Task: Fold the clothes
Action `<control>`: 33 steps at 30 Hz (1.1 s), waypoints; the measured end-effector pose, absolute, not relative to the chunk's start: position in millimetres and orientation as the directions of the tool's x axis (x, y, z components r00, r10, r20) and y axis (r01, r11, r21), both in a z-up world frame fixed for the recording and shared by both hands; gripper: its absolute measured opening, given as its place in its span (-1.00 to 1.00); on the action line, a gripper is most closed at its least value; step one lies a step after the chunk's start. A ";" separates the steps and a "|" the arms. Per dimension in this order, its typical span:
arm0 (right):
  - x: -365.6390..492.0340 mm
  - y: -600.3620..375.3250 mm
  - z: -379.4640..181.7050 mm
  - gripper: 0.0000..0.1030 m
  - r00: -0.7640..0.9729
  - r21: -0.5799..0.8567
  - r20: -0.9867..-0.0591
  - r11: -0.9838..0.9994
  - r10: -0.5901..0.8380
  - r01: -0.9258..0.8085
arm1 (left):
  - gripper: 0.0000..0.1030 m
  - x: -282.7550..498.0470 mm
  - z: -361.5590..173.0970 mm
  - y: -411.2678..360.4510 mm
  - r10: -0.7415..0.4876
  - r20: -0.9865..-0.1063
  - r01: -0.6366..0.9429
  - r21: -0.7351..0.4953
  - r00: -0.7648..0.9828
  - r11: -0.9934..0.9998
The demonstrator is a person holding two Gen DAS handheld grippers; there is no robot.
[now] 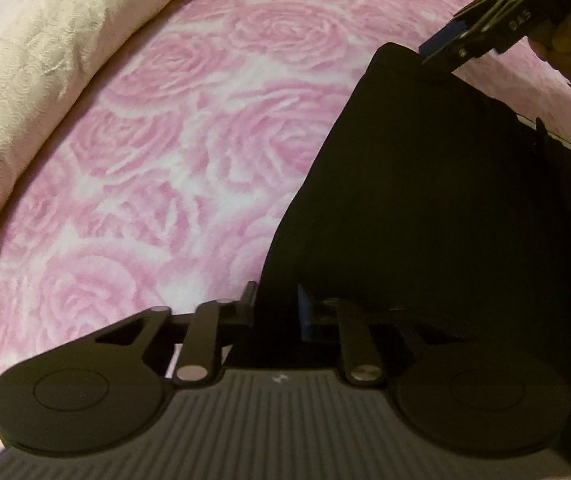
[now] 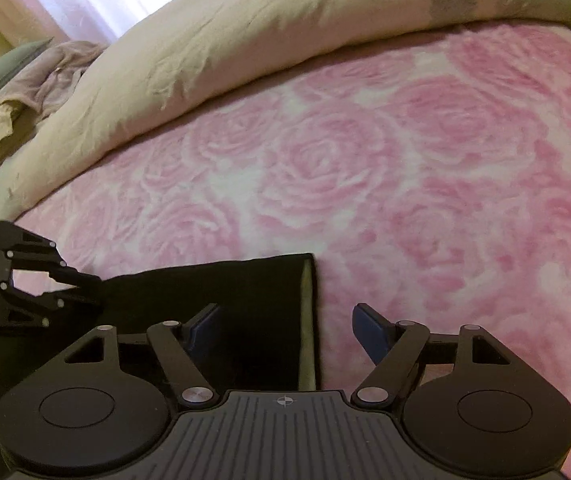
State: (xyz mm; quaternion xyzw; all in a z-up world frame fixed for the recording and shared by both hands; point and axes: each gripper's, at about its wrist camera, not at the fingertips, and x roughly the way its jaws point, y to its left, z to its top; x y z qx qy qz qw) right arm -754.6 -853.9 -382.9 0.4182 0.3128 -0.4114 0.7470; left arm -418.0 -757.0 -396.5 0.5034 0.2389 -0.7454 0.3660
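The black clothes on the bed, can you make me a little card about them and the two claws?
garment: black clothes, lying flat
surface: pink rose blanket
behind it: cream duvet, bunched up
left claw: nearly shut, pinching the garment's edge
right claw: open, over the garment's corner, holding nothing

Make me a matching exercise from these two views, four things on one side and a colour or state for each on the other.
Things:
1. garment
2. blanket
3. duvet
4. right tool

Descriptions:
A. cream, bunched along the far side
B. jaws apart
C. pink rose pattern
D. black, lying flat

Pairs: 1-D, 2-C, 3-A, 4-B
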 end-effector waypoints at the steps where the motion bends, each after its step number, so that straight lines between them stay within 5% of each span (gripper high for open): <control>1: -752.6 -856.4 -386.0 0.45 0.469 0.368 -0.812 0.320 -0.348 0.873 | -0.79 -417.9 -396.2 -756.5 -0.308 -0.924 0.785 0.015 -0.226 -0.619; 4: -749.8 -866.3 -396.4 0.23 0.487 0.387 -0.805 0.322 -0.340 0.864 | -0.86 -417.6 -394.0 -754.9 -0.319 -0.921 0.785 0.026 -0.222 -0.619; 5: -749.2 -869.7 -398.3 -0.29 0.493 0.397 -0.805 0.318 -0.330 0.861 | -0.88 -417.5 -393.0 -754.8 -0.324 -0.920 0.786 0.029 -0.220 -0.617; 6: -748.6 -873.2 -400.2 -0.56 0.499 0.407 -0.806 0.314 -0.319 0.858 | -0.88 -417.4 -392.0 -754.9 -0.329 -0.919 0.788 0.033 -0.217 -0.615; 11: -746.2 -887.4 -395.1 -0.94 0.466 0.357 -0.822 0.340 -0.328 0.870 | -0.91 -419.1 -391.4 -762.0 -0.359 -0.912 0.799 0.064 -0.196 -0.598; 19: -755.0 -885.0 -392.7 -0.89 0.425 0.343 -0.828 0.270 -0.365 0.900 | -0.87 -409.4 -384.4 -757.7 -0.378 -0.908 0.847 0.053 -0.179 -0.528; 20: -756.6 -877.0 -389.0 -0.48 0.418 0.332 -0.832 0.276 -0.365 0.902 | -0.84 -404.1 -379.5 -754.1 -0.388 -0.905 0.856 0.056 -0.174 -0.515; 21: -759.5 -866.4 -384.4 0.19 0.407 0.318 -0.834 0.277 -0.373 0.907 | -0.82 -398.0 -374.0 -749.6 -0.397 -0.902 0.863 0.059 -0.169 -0.501; 22: -763.1 -855.0 -379.8 0.36 0.400 0.310 -0.831 0.277 -0.385 0.910 | -0.81 -390.7 -368.1 -743.4 -0.407 -0.899 0.870 0.065 -0.161 -0.488; 33: -761.0 -716.6 -352.6 0.38 0.432 0.375 -0.828 0.218 -0.357 0.901 | -0.50 -266.3 -304.6 -580.6 -0.406 -0.904 0.939 0.249 0.138 -0.237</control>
